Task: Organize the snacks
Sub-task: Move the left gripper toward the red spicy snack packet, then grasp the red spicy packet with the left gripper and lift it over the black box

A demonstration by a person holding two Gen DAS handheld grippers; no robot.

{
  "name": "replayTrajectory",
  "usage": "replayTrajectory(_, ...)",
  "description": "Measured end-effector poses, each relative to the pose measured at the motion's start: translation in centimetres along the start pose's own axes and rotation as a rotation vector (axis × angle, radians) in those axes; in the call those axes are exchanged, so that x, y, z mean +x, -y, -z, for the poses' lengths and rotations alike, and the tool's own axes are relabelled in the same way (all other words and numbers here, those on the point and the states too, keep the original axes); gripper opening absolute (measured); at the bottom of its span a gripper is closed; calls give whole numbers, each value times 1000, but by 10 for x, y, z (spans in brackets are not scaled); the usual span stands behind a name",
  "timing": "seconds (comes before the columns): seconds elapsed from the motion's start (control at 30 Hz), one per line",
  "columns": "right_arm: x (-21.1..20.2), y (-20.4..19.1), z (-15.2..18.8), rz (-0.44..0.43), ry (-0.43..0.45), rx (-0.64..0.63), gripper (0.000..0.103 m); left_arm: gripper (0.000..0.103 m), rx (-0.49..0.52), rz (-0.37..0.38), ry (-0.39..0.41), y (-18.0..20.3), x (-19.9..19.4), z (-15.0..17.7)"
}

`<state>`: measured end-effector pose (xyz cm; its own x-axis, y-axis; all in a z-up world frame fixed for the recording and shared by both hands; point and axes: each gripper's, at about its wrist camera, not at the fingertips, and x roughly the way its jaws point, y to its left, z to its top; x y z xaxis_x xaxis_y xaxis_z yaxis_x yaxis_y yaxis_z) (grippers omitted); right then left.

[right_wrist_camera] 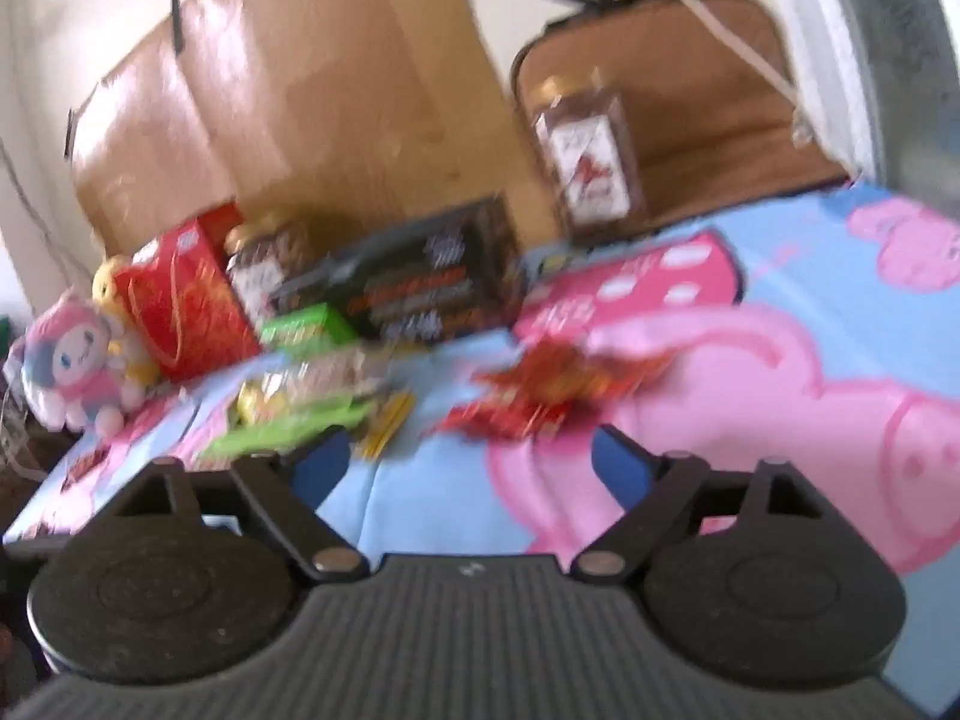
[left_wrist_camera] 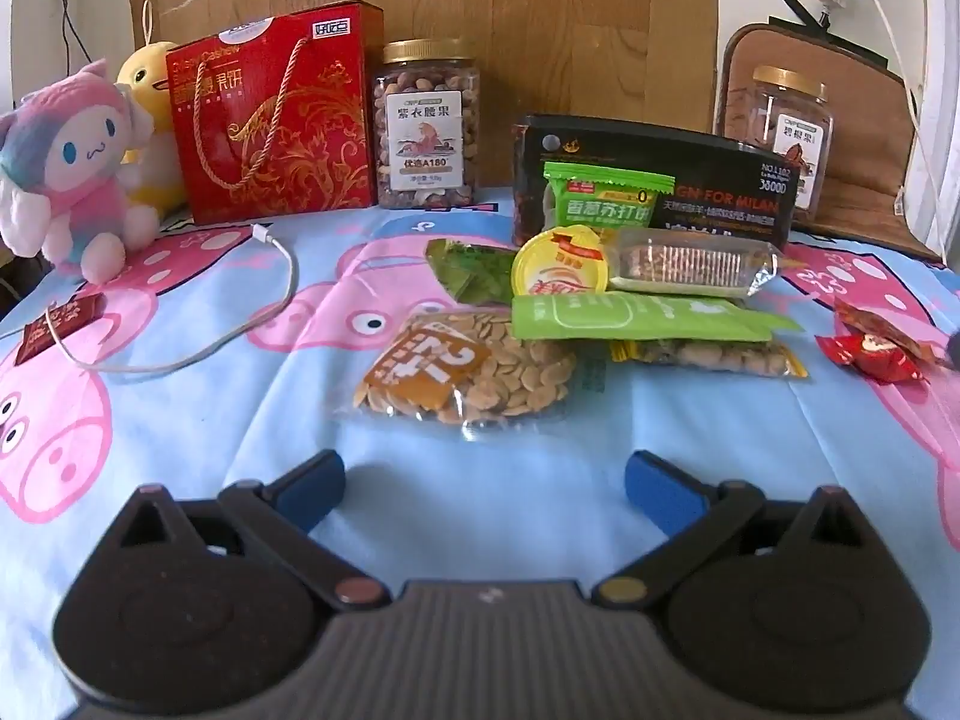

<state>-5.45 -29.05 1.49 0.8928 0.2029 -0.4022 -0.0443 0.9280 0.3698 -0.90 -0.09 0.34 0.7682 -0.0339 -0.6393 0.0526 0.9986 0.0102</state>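
- Right now both grippers are empty: the left gripper (left_wrist_camera: 485, 489) has its blue fingers (left_wrist_camera: 312, 489) spread wide over the bed sheet (left_wrist_camera: 180, 420), and the right gripper (right_wrist_camera: 471, 471) likewise has its fingers apart with nothing between them.
- Judging from the left wrist view, the step in hand is probably an approach to the seed packet (left_wrist_camera: 462, 375), the snack lying nearest in front of the left fingers.
- To do it well, I would come down squarely over the packet's middle and close across its short side; the clear film looks slippery and the contents loose, so a pinch at a corner could let it sag or slide.
- The sheet is soft, so pressing deep may gather cloth between the fingers; a shallow, level approach seems safer.
- Behind the seed packet lies a flat green pouch (left_wrist_camera: 630, 318), overlapping a second nut packet (left_wrist_camera: 714, 357) with yellow edges; lifting either may drag the other.
- Beyond the seed packet sit a yellow-lidded cup (left_wrist_camera: 561, 267) and a clear-wrapped cracker roll (left_wrist_camera: 690, 264), with a green cracker pack (left_wrist_camera: 606, 201) leaning on a black box (left_wrist_camera: 720, 180).
- Well to the right of the seed packet are red-wrapped sweets (left_wrist_camera: 876, 348); they lie just ahead of the right gripper, though that view is blurred.
- Far behind the seed packet, to the left, stand a red gift box (left_wrist_camera: 276, 120) and a jar of nuts (left_wrist_camera: 426, 126).
- A white charging cable (left_wrist_camera: 258, 324) trails on the sheet to the left of the seed packet, clear of it.
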Motion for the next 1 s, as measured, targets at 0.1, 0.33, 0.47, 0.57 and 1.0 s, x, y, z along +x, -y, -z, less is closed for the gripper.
replayTrajectory(0.1, 6, 26, -18, 27, -6, 100, 68, 103, -1, 1, 4, -1, 0, 1)
replayTrajectory(0.33, 39, 92, -25, -27, -154, 548, 44, 103, -2, 12, 18, -3, 0, 4)
replayTrajectory(0.47, 57, 86, -26, -43, -170, 550, 16, 103, 12, 30, 26, 0, 0, 4)
replayTrajectory(0.57, 66, 87, -19, -100, -177, 614, 6, 102, -12, 68, 40, -7, -1, 4)
replayTrajectory(1.0, 11, 22, 10, -536, -381, 418, 3, 68, -184, 451, -49, -38, 1, -19)
